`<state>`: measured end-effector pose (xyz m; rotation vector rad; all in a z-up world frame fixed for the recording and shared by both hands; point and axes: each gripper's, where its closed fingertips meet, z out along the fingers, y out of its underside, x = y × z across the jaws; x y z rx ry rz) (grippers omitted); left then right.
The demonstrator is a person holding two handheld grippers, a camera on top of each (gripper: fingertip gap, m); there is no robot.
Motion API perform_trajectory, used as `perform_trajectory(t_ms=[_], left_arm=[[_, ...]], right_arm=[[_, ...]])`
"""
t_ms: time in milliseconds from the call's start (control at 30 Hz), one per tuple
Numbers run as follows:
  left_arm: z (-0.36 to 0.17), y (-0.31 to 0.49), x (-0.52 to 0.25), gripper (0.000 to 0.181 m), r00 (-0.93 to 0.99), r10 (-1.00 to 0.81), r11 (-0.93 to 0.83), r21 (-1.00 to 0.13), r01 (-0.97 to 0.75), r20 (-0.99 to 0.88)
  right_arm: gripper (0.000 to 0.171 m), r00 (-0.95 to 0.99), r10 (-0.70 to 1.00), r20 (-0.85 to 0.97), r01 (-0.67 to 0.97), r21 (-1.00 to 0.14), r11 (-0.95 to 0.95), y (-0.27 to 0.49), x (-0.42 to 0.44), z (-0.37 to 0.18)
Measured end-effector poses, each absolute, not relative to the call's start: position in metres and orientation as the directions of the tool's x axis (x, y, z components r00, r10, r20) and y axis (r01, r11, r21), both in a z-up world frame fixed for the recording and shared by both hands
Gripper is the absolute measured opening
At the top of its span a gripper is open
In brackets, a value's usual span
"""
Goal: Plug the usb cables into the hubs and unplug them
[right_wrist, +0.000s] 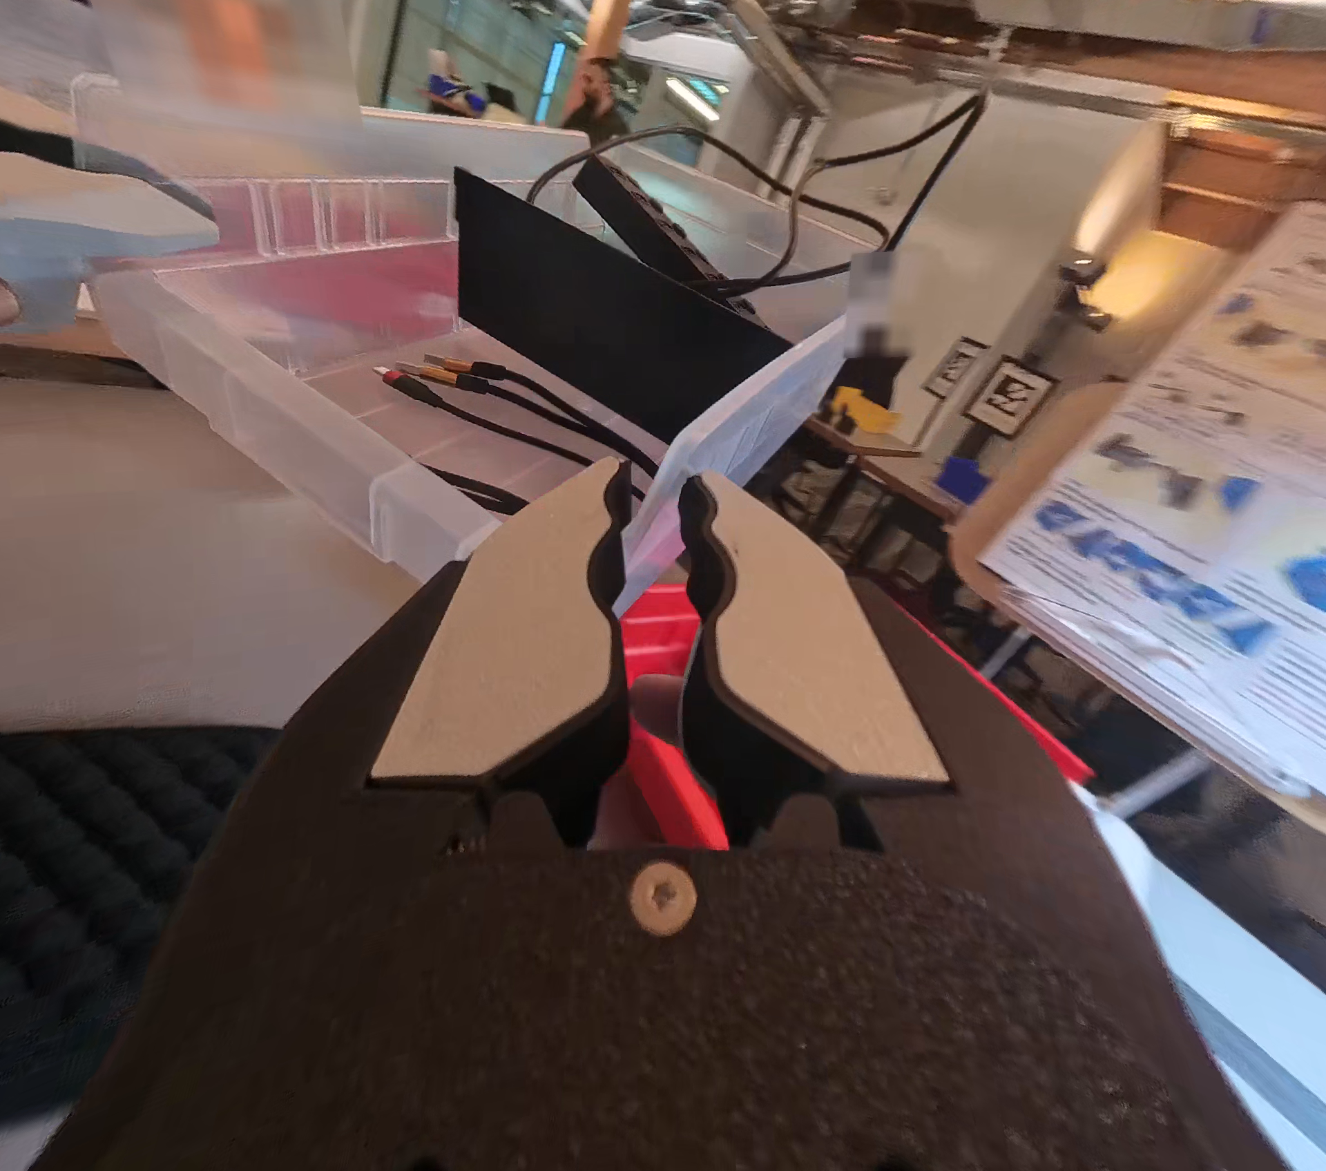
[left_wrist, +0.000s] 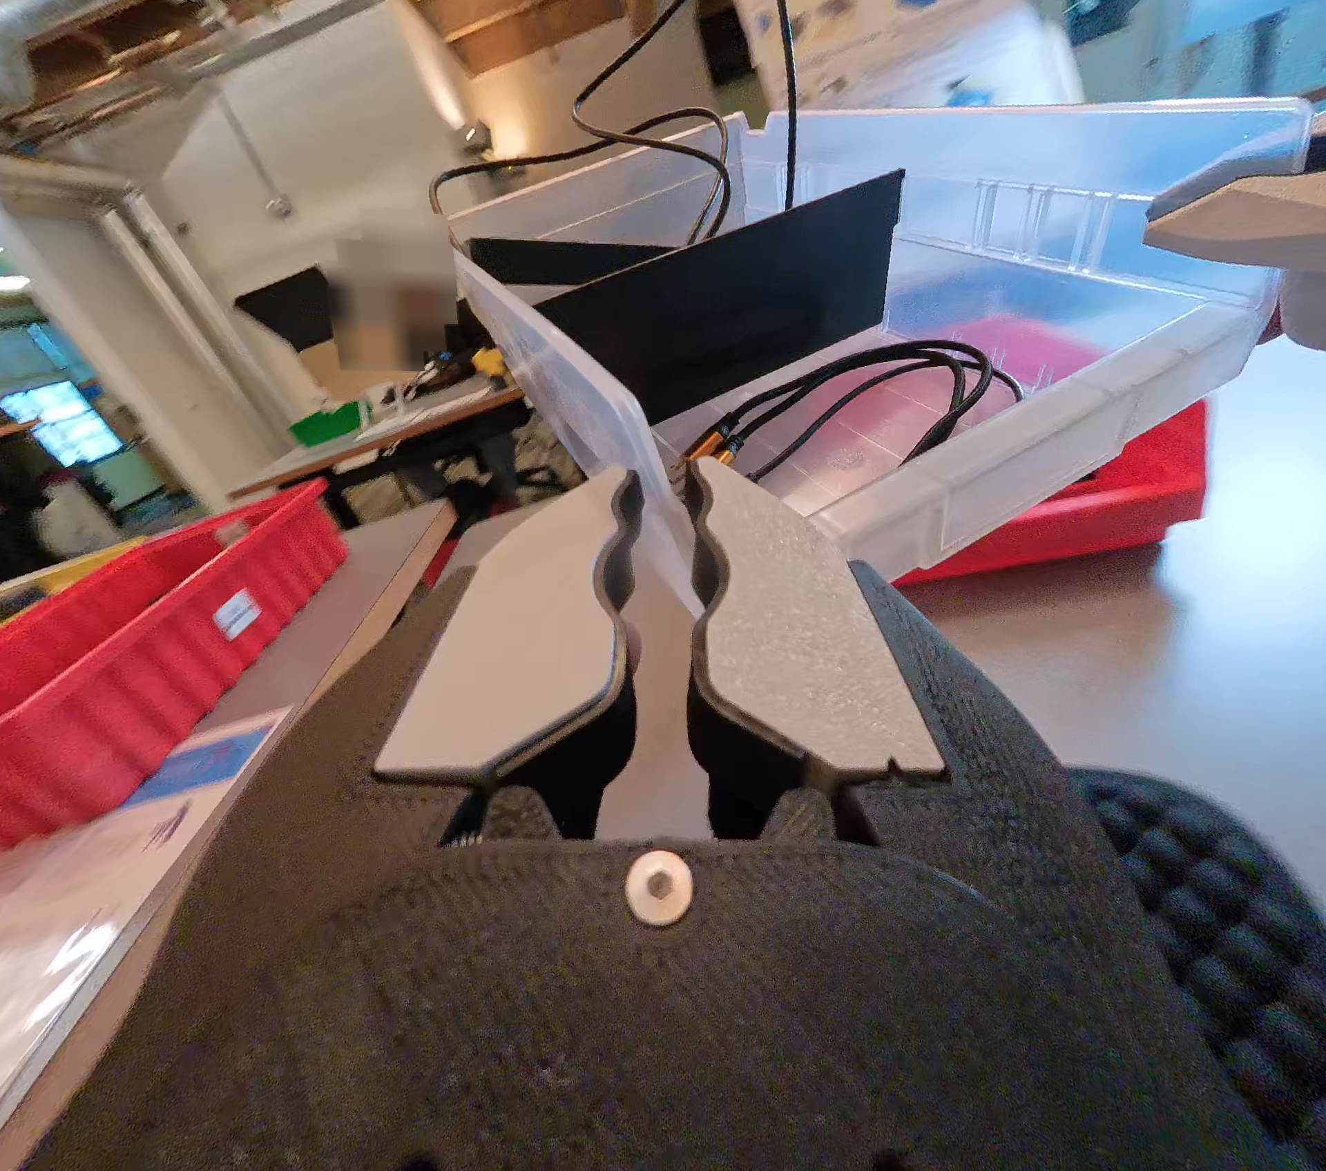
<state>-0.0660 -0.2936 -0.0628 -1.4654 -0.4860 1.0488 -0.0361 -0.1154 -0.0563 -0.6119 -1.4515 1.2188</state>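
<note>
Gripping opposite end walls, both grippers have the clear bin (left_wrist: pixel 1019 419) up off the table (left_wrist: pixel 1076 670) and tilted. The left gripper (left_wrist: pixel 661 494) has its jaws nearly closed, pinching the thin wall that runs straight out from between its fingertips; the right gripper (right_wrist: pixel 654 494) does the same on the far end, wall clamped in a narrow gap. A two-ended hold like this looks meant to carry the bin level enough that nothing spills. Just beyond the left tips, inside the bin, lie the cables (left_wrist: pixel 861 390), their orange-collared plugs (left_wrist: pixel 710 451) pointing back toward the jaws; from the right side the same plugs (right_wrist: pixel 445 372) sit ahead and left of the tips. A black divider (right_wrist: pixel 588 333) stands across the bin farther out, keeping cables apart from the hub (right_wrist: pixel 660 236), which leans behind it with its own lead looping above the rim. A red tray (left_wrist: pixel 1076 498) sits beneath. Nothing is plugged in yet.
</note>
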Motion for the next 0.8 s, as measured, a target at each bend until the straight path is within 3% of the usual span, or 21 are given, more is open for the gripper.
perform_trajectory(t_ms=[33, 233, 467, 533, 633, 800], left_arm=[[-0.072, -0.309, -0.072, 0.012, 0.485, 0.817, -0.213, -0.945, -0.248, -0.312], [-0.144, -0.357, -0.102, 0.011, 0.445, 0.866, -0.219, -0.973, -0.076, -0.229], [-0.209, -0.343, -0.119, 0.013, 0.494, 0.85, -0.234, -0.971, 0.04, -0.184], [-0.216, -0.333, -0.124, 0.014, 0.506, 0.839, -0.26, -0.964, 0.055, -0.198], [-0.218, -0.321, -0.129, 0.024, 0.573, 0.799, -0.28, -0.956, 0.088, -0.181], [-0.175, -0.327, -0.124, 0.039, 0.598, 0.784, -0.228, -0.973, 0.032, -0.164]], right_arm=[[0.012, -0.308, 0.864, 0.399, -0.232, -0.912, 0.338, -0.13, -0.049, -0.065], [0.012, -0.438, 0.836, 0.331, -0.114, -0.943, 0.313, -0.177, -0.097, -0.142], [0.016, -0.491, 0.855, 0.169, 0.095, -0.965, 0.245, -0.163, -0.111, -0.209], [0.019, -0.505, 0.854, 0.123, 0.142, -0.964, 0.223, -0.155, -0.109, -0.216], [0.043, -0.579, 0.815, -0.026, 0.193, -0.975, 0.106, -0.143, -0.095, -0.212], [0.055, -0.758, 0.614, -0.22, 0.139, -0.974, -0.177, -0.12, -0.044, -0.154]])
